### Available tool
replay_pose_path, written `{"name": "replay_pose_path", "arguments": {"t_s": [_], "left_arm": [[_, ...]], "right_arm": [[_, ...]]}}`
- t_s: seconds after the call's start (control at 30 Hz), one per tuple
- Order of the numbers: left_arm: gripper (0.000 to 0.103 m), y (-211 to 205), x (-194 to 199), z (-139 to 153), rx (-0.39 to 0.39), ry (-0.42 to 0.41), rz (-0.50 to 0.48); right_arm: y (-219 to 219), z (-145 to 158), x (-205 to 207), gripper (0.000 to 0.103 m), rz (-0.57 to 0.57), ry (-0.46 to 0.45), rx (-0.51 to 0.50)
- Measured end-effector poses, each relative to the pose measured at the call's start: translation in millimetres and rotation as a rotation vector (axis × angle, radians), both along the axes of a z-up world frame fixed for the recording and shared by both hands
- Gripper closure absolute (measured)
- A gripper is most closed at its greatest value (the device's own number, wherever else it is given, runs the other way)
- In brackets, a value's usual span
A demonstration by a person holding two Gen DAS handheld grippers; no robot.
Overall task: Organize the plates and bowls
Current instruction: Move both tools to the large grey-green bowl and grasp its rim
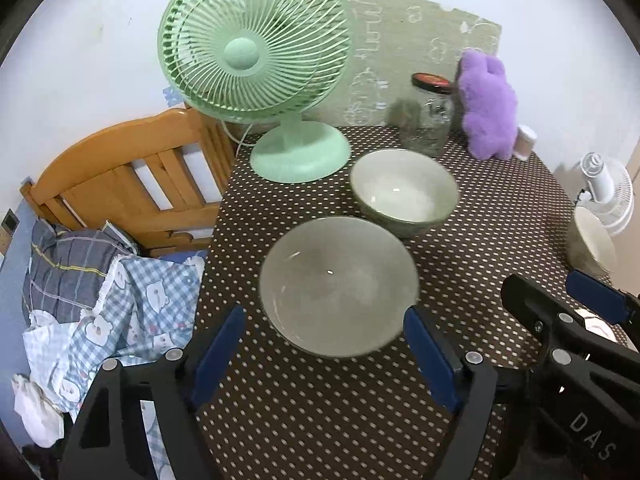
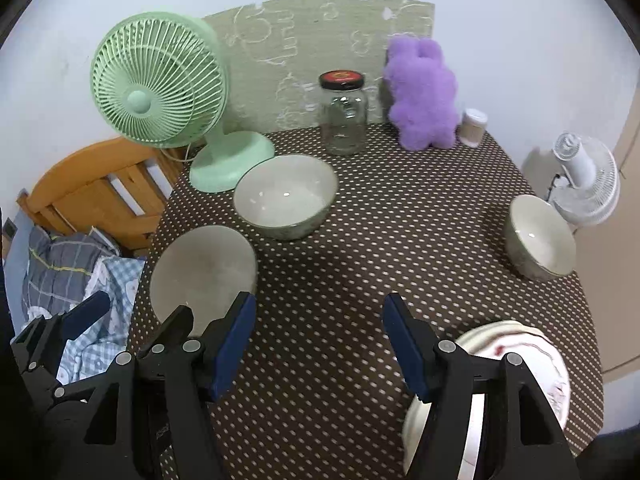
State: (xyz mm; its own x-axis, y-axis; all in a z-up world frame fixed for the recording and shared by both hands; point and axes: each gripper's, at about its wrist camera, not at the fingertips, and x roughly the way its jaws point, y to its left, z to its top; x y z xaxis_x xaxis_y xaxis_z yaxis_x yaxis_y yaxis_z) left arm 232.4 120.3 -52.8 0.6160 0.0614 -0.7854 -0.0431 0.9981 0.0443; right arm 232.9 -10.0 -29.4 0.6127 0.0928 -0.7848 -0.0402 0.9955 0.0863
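Observation:
Three pale green bowls stand on the dotted table. The near left bowl [image 1: 338,286] [image 2: 204,270] sits just ahead of my open left gripper [image 1: 324,354], between its blue fingers. A second bowl [image 1: 404,192] [image 2: 286,196] stands behind it by the fan. A third bowl [image 2: 538,238] [image 1: 594,244] stands at the right edge. A white plate with red pattern [image 2: 516,364] lies at the front right, under my open, empty right gripper [image 2: 318,346]. The left gripper also shows in the right wrist view [image 2: 168,312].
A mint green fan [image 1: 256,64] [image 2: 160,84], a glass jar [image 2: 343,114], a purple plush toy [image 2: 424,94] and a small cup [image 2: 473,127] line the back of the table [image 2: 360,264]. A wooden bed frame [image 1: 132,184] with bedding lies left; a white fan [image 2: 584,184] stands right.

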Motion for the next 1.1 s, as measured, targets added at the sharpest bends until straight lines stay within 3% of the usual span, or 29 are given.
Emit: {"name": "replay_pose_path", "arguments": {"t_s": [0.3, 0.73, 1.1], "left_arm": [[0.028, 28.6, 28.1, -26.8, 0.024, 0.022, 0.008], [0.048, 41.1, 53.7, -63.9, 0.003, 0.079, -0.003], [0.066, 46.1, 59.3, -71.4, -0.031, 0.08, -0.005]], "right_arm": [[31.2, -27.3, 39.7, 0.035, 0.016, 0.027, 0.0], [60.8, -69.3, 73.6, 0.057, 0.033, 0.089, -0.02], [76.2, -79.5, 84.8, 0.075, 0.057, 0.095, -0.026]]}}
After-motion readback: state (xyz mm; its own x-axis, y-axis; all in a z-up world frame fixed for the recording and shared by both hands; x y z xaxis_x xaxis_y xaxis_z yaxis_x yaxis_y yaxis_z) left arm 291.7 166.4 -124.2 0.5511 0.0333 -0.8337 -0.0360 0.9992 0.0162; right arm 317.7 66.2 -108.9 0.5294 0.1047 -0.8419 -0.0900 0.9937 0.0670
